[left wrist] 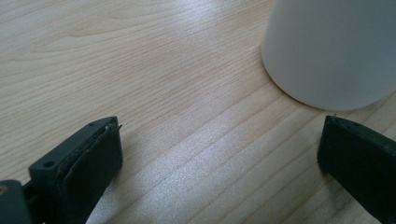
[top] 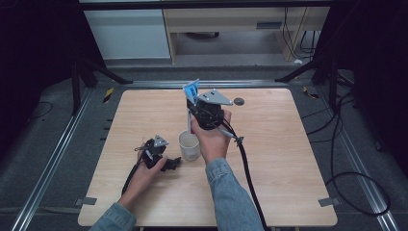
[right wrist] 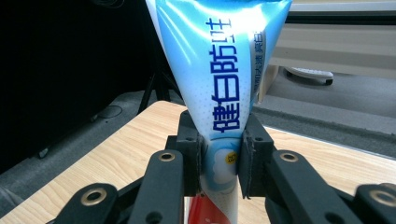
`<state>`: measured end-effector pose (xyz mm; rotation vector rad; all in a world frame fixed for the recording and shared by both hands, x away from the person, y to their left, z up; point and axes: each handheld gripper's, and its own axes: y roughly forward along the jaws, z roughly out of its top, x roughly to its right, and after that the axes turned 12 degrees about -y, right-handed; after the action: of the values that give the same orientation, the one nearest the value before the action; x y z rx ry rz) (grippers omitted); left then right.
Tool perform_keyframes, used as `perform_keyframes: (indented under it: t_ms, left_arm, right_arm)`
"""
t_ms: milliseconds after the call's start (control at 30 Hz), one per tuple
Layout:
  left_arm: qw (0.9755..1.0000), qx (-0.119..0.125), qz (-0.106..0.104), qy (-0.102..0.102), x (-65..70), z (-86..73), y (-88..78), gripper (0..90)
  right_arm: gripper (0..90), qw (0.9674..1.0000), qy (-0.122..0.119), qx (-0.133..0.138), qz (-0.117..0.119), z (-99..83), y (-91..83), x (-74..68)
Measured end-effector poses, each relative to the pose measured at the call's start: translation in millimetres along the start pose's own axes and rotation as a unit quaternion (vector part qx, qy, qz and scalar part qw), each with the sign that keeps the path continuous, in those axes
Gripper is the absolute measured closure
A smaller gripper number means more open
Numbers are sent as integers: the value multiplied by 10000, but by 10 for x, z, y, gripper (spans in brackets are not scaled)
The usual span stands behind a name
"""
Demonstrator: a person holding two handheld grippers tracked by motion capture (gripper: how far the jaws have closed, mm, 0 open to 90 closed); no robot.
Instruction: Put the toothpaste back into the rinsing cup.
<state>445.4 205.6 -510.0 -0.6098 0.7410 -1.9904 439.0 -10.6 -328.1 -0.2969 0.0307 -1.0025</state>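
Overhead, a pale wooden table (top: pixel 288 159) stands on grey floor between metal rails, dark curtains at both sides and light cabinets beyond. Above it the right gripper (right wrist: pixel 218 161) is clamped on a blue-and-white toothpaste tube (right wrist: pixel 219 70) held upright over a white cup (top: pixel 189 146). Beside the cup, the left gripper (left wrist: pixel 219 149) rests low on the wood, its jaws spread wide and holding nothing.

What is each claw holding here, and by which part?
Right claw is shut on the toothpaste tube, gripping its narrow lower body. Left claw is open, holding nothing, beside the white cup.
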Motion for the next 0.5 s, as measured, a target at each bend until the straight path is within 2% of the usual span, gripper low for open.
perform_keyframes:
  t_ms: [500]
  left_arm:
    - [10000, 15, 7, -12, 2, -2, 2, 0]
  right_arm:
    - [735, 9997, 146, -125, 169, -277, 140, -153]
